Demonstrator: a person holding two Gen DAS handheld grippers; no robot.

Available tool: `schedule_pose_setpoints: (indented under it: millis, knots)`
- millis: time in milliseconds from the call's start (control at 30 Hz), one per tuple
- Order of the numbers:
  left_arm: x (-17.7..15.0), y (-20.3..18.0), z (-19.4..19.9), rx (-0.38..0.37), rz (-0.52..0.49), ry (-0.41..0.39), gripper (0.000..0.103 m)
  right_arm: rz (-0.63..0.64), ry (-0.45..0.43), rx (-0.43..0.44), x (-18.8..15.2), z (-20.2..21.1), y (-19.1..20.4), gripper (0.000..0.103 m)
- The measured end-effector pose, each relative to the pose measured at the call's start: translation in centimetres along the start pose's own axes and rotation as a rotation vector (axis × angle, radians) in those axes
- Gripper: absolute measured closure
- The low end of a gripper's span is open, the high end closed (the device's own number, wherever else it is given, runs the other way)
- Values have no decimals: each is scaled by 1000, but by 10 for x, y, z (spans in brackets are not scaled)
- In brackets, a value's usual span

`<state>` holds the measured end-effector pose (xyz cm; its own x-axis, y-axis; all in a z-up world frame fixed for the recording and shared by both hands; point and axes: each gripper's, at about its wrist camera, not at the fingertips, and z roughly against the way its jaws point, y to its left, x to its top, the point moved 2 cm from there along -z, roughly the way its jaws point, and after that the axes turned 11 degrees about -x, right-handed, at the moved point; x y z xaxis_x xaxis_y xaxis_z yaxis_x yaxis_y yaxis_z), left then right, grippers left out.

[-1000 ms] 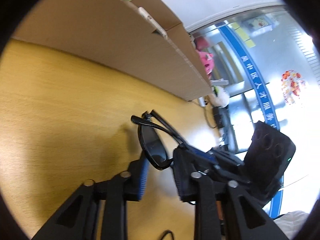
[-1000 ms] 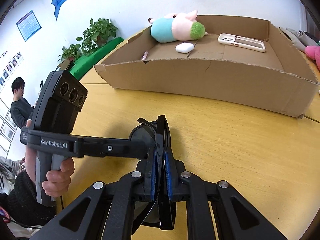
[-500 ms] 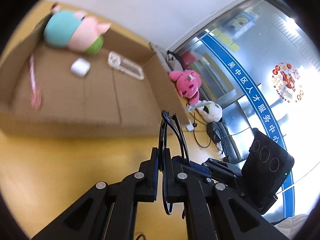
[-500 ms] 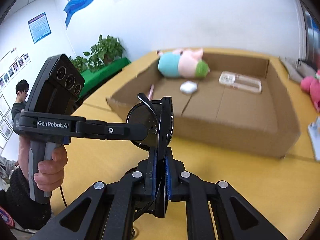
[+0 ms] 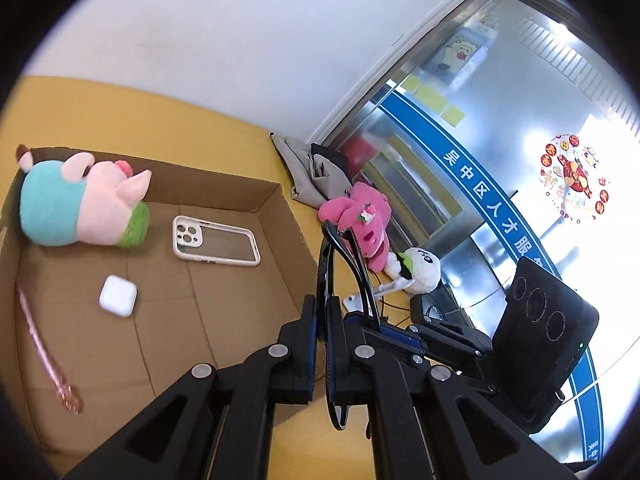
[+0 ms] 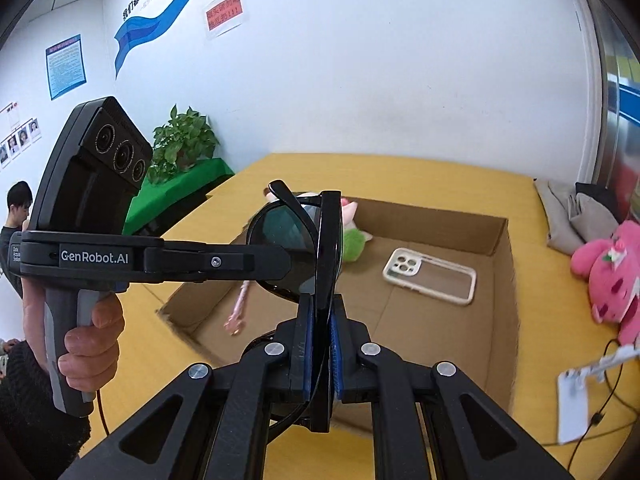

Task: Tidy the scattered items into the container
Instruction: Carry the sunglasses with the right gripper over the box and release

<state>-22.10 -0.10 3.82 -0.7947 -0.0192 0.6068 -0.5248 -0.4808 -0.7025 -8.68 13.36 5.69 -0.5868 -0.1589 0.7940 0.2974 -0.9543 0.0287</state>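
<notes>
Yellow tabletop carries an open cardboard box holding a plush pig, phone case, white earbud case and pink pen. Black sunglasses are held above the box's near edge, both the left gripper and right gripper with fingers clamped tight on them.

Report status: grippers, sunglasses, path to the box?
Left gripper and right gripper both shut on sunglasses. Held above cardboard box. Nothing in the way.

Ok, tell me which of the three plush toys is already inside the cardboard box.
The pink pig in the teal shirt, lying in the box's far corner. The magenta plush and the small white one lie outside on the table.
</notes>
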Motion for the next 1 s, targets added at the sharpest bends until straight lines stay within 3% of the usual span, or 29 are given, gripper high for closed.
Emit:
schedule_pose_setpoints:
  millis: [367, 633, 1000]
  knots:
    - [17, 61, -79, 28, 118, 126, 100, -67, 149, -25, -7, -75, -58, 94]
    - [4, 103, -117, 44, 211, 210, 100, -92, 315, -73, -31, -130, -80, 94]
    - [-24, 136, -156, 113, 297, 348, 99, -193, 501, -101, -70, -167, -94, 94]
